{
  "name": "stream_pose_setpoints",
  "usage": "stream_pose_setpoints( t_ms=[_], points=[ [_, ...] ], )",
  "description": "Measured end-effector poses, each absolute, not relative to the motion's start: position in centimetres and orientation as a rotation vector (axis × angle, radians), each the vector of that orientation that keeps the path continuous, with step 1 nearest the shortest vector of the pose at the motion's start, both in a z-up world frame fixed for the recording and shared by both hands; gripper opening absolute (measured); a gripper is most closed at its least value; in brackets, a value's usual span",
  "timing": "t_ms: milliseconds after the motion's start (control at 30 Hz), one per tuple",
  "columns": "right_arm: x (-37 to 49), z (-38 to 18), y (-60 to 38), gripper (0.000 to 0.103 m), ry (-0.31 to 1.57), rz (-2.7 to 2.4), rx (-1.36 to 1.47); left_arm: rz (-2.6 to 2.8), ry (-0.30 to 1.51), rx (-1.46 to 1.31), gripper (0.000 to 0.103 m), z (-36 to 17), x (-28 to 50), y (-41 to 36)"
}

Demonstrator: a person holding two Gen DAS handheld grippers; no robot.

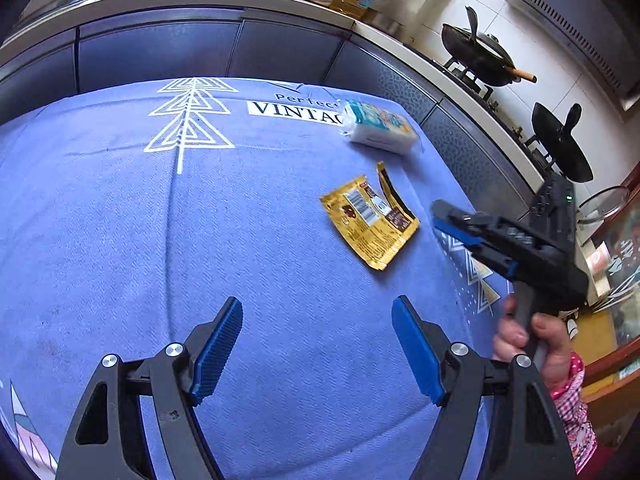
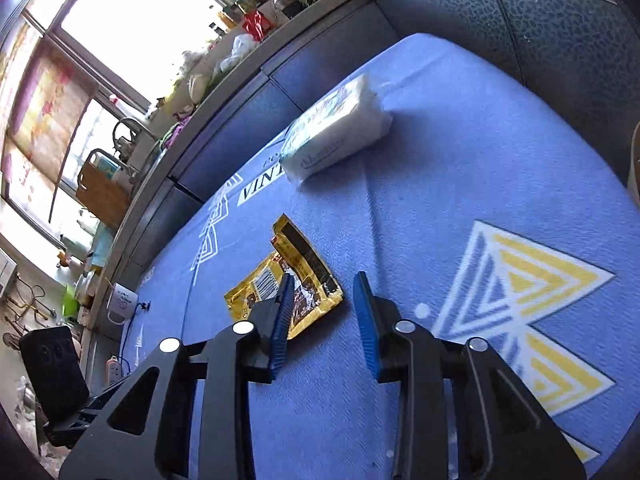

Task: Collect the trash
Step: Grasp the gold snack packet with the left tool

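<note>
A torn gold snack wrapper [image 1: 370,224] lies flat on the blue tablecloth [image 1: 160,220], right of centre. My left gripper [image 1: 318,344] hovers over the cloth nearer than the wrapper, open wide with nothing between its fingers. My right gripper [image 1: 444,216] comes in from the right, held by a person's hand [image 1: 532,340], its tips just beside the wrapper's right edge. In the right wrist view the wrapper [image 2: 312,276] lies just ahead of the right gripper [image 2: 324,276], partly behind the left finger. The jaws stand narrowly apart with only cloth between them.
A wrapped pack of tissues [image 1: 380,126] [image 2: 336,132] lies beyond the wrapper near the table's far edge. Dark cabinet doors [image 1: 160,52] and a cluttered counter run behind the table. Two black woks [image 1: 476,56] sit on the stove at the far right.
</note>
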State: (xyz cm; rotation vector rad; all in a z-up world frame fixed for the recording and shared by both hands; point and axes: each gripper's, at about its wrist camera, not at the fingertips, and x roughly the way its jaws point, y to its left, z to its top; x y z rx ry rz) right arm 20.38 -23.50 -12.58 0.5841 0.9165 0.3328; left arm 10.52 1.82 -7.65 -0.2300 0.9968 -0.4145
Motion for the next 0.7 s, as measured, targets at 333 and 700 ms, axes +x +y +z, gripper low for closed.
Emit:
stream_pose_setpoints(
  t_ms=[333, 700],
  points=[
    [20.4, -14.3, -21.4, 0.000, 0.921, 0.324, 0.579, -0.514, 1.055, -0.378, 0.077, -9.7, 16.4, 0.7],
    [20.2, -13.8, -20.8, 0.000, 0.901, 0.310, 0.506, -0.552, 1.087, -0.322, 0.001, -10.7, 17.4, -4.1]
  ],
)
